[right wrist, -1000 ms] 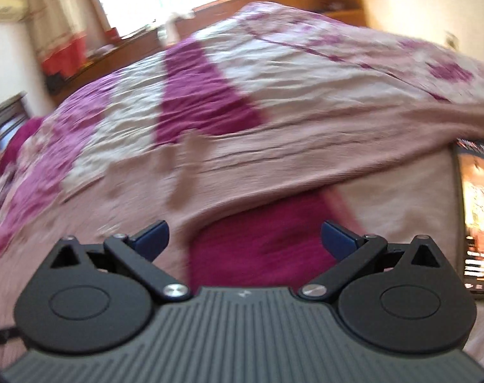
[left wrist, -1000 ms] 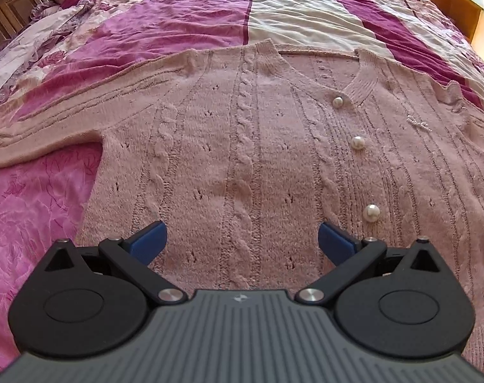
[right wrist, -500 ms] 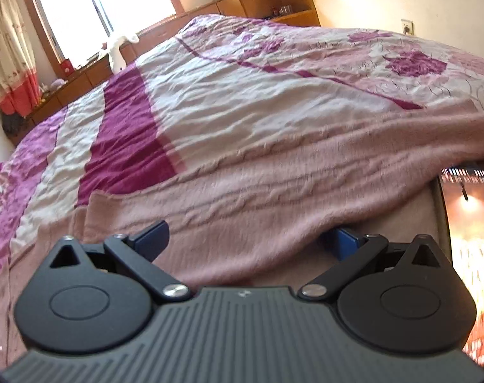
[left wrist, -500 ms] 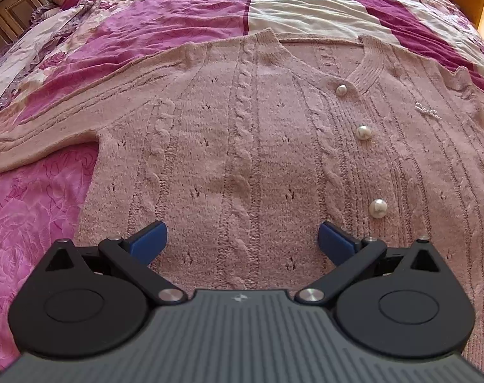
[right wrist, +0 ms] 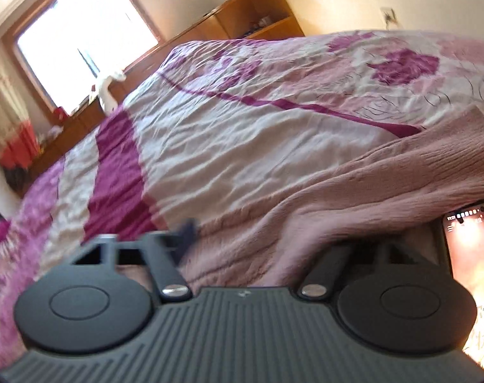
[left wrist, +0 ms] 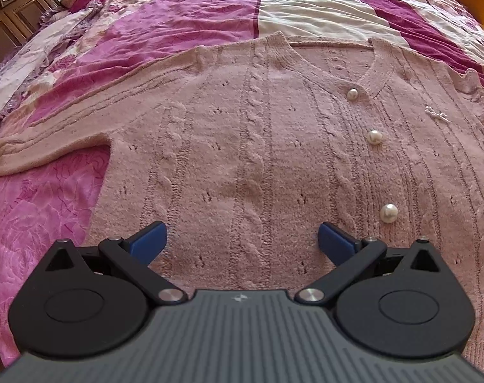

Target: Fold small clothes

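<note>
Hovering my left claw (left wrist: 242, 242) over pink cardigan (left wrist: 274, 146) lying flat on bed (left wrist: 305, 6), blue pads spread wide, nothing between. Right view: my right claw (right wrist: 261, 242) just been closing, cardigan sleeve (right wrist: 353, 198) bunched between its fingers; phone (right wrist: 471, 271) beside.

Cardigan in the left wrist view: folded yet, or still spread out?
Spread out. The cardigan lies flat, front up and buttoned, on the bedspread, one sleeve stretched out sideways.

The right tongs (right wrist: 267, 242) have just been closing around the cardigan's sleeve (right wrist: 353, 204).
</note>
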A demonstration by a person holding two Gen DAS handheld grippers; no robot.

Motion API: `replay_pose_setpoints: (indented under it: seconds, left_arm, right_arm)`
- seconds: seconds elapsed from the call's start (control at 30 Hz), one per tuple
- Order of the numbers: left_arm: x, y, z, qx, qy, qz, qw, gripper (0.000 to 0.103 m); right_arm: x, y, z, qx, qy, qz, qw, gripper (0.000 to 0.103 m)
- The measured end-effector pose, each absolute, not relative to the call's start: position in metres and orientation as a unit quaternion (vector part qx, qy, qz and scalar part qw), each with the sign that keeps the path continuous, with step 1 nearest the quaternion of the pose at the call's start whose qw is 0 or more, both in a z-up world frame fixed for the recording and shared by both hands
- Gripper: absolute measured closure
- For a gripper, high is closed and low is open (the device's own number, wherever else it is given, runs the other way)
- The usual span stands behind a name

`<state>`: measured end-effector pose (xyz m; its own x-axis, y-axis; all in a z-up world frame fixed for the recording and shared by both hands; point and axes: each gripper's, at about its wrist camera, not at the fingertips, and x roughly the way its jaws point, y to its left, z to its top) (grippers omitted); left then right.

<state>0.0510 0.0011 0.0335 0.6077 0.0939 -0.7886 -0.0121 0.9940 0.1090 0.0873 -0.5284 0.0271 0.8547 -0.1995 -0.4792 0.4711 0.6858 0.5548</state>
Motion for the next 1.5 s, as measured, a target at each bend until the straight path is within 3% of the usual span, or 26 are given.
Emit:
replay_pose_setpoints:
  seconds: [0.03,0.13,0.53,0.7,1.5]
  left_arm:
    - [0.051,0.002,0.034,0.046,0.442,0.031,0.895,0.0]
    - [0.049,0.008,0.036,0.039,0.442,0.034,0.896,0.0]
    - [0.036,0.023,0.045,0.02,0.428,0.035,0.903,0.0]
    - [0.033,0.029,0.049,0.02,0.423,0.039,0.905,0.0]
    - [0.031,0.115,0.076,0.004,0.401,0.089,0.912,0.0]
  right_arm:
    - [0.085,-0.531,0.029,0.356,0.189,-0.181,0.897,0.086]
    - [0.075,-0.53,0.043,0.339,0.165,-0.169,0.911,0.094]
    - [0.052,-0.471,0.127,0.236,0.092,-0.121,0.96,0.095]
    - [0.062,-0.432,0.149,0.197,0.1,-0.084,0.972,0.095]
    - [0.132,-0.217,0.149,0.131,0.151,0.058,0.978,0.095]
